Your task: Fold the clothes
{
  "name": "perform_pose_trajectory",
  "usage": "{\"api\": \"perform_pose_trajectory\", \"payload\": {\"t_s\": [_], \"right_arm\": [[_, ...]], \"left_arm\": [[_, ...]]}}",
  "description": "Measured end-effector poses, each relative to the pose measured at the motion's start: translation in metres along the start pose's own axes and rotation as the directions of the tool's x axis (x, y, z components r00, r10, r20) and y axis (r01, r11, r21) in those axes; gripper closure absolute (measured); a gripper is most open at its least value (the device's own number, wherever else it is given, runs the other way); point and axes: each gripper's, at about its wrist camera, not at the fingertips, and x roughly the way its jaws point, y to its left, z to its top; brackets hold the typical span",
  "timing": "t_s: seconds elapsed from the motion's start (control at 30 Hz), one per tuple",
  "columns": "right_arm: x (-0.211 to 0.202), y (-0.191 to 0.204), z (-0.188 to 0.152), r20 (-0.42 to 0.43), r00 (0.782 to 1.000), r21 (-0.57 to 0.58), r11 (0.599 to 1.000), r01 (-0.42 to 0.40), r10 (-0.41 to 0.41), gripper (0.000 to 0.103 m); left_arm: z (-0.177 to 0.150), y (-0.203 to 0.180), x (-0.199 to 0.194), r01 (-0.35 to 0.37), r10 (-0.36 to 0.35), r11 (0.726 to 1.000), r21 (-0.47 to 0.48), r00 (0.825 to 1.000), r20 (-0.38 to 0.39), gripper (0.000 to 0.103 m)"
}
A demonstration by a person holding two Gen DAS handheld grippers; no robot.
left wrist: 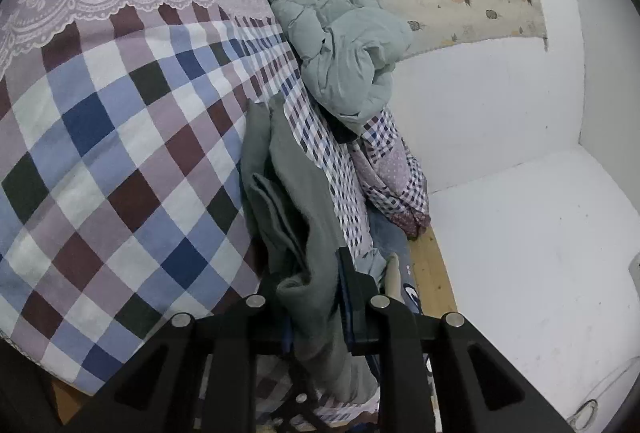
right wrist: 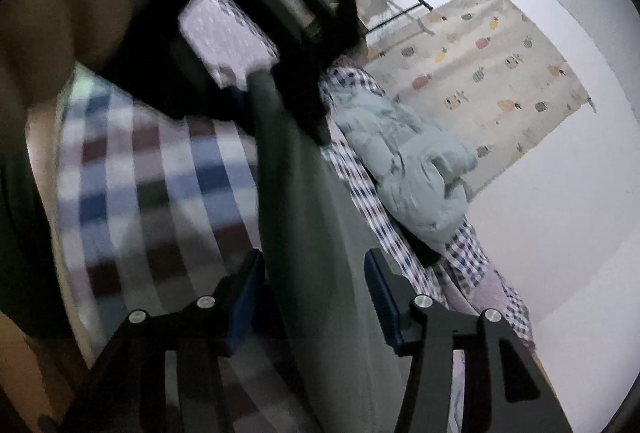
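Checked quilt [left wrist: 120, 161] against white wall [left wrist: 500, 105]

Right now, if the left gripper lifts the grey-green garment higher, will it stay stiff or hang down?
Probably it hangs: the grey-green garment already drapes in soft folds from the left gripper. It looks light. It may slip little, since the jaws pinch bunched cloth. The right gripper stands open around it.

Bed [left wrist: 430, 265]: checked quilt [left wrist: 120, 153], pale green jacket [left wrist: 340, 45] on top
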Motion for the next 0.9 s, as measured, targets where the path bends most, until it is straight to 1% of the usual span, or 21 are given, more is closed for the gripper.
{"api": "perform_pose_trajectory", "payload": {"t_s": [0.1, 0.17, 0.27, 0.37, 0.53, 0.63, 0.9], "right_arm": [[0.005, -0.011, -0.022, -0.050, 0.998, 0.005, 0.999, 0.035, -0.035, 0.048], [0.007, -0.018, -0.038, -0.078, 0.995, 0.000, 0.998, 0.056, -0.056, 0.048], [0.012, -0.033, -0.069, -0.129, 0.987, -0.020, 0.996, 0.093, -0.094, 0.048], [0.015, -0.051, -0.098, -0.183, 0.976, -0.015, 0.993, 0.117, -0.117, 0.048], [0.005, -0.075, -0.142, -0.247, 0.958, -0.013, 0.989, 0.145, -0.144, 0.047], [-0.004, -0.081, -0.156, -0.263, 0.953, -0.014, 0.988, 0.151, -0.149, 0.047], [-0.019, -0.087, -0.176, -0.285, 0.946, -0.017, 0.988, 0.154, -0.153, 0.044]], "left_arm": [[0.003, -0.002, -0.002, 0.014, -0.014, 1.000, -0.005, 1.000, 0.014, 0.087], [0.005, -0.003, -0.005, 0.023, -0.022, 1.000, -0.011, 0.999, 0.029, 0.091], [0.008, -0.003, -0.008, 0.039, -0.038, 0.999, -0.025, 0.998, 0.053, 0.100], [0.010, -0.003, -0.009, 0.044, -0.042, 0.999, -0.030, 0.997, 0.064, 0.101], [0.006, 0.005, -0.008, 0.010, -0.008, 0.998, -0.056, 0.999, 0.045, 0.101], [0.004, 0.012, -0.010, -0.004, 0.008, 0.997, -0.076, 0.999, 0.046, 0.101], [-0.004, 0.020, -0.012, -0.050, 0.054, 0.995, -0.089, 0.998, 0.041, 0.101]]}}
